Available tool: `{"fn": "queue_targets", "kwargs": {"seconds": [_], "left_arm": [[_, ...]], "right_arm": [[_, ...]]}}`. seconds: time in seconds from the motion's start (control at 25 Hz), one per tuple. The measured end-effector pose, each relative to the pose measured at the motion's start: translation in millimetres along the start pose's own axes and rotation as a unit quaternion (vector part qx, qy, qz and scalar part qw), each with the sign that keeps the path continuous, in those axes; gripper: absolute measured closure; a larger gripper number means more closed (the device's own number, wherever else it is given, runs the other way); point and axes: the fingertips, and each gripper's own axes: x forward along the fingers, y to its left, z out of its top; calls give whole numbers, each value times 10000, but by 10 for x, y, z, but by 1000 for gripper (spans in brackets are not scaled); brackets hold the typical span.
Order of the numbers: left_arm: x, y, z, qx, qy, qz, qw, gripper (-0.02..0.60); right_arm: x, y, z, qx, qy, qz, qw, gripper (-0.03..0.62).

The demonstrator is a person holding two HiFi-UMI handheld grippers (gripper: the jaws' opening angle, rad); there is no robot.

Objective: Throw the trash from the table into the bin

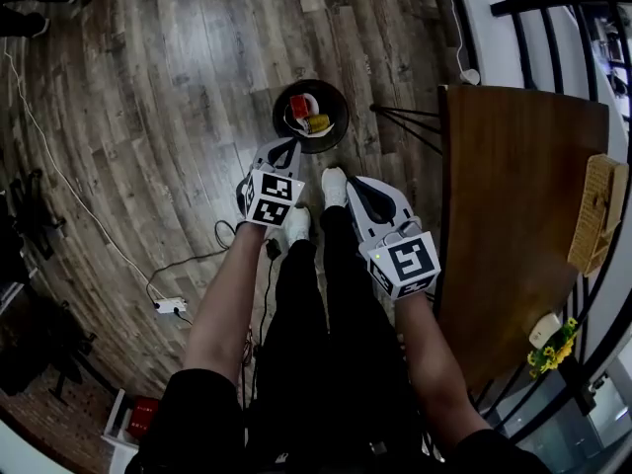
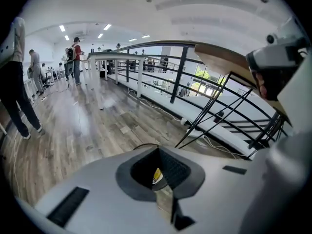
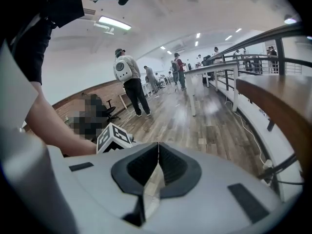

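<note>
a: what did your jaws hold?
b: nothing. your left gripper [image 2: 159,152] and right gripper [image 3: 158,150] were clenched empty above the bin [image 1: 334,95], trash [image 1: 308,117] inside it. your feet [image 1: 334,188] stood just beside the bin; one careless step might have tipped it.

Bin [image 1: 337,100] w/ red, yellow trash [image 1: 307,118] on floor [image 1: 178,87], L gripper [image 1: 283,148], R gripper [image 1: 361,188], wood table [image 1: 504,196] right
</note>
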Motion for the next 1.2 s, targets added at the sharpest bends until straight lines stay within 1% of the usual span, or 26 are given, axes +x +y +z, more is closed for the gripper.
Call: {"fn": "queue_targets", "kwargs": {"seconds": [0.24, 0.36, 0.6, 0.8, 0.96, 1.2], "left_arm": [[-723, -53, 408, -55, -302, 77, 9995, 569], [-1078, -56, 643, 30, -511, 155, 9986, 569], [-1827, -203, 955, 136, -857, 282, 9958, 569], [-2479, -310, 1315, 214, -1269, 434, 9907, 569], [-2920, -478, 1490, 300, -1497, 474, 9871, 569], [-3428, -686, 1724, 395, -1866, 580, 9799, 569]], "right_arm": [[-355, 268, 434, -111, -190, 28, 9998, 580], [-516, 397, 666, -212, -368, 23, 9991, 580], [-957, 725, 980, -283, -611, 104, 9977, 580], [-1303, 946, 1277, -449, -848, 197, 9952, 580], [-1546, 1075, 1445, -523, -1020, 235, 9931, 580], [-1837, 1189, 1550, -663, -1127, 262, 9911, 582]]}}
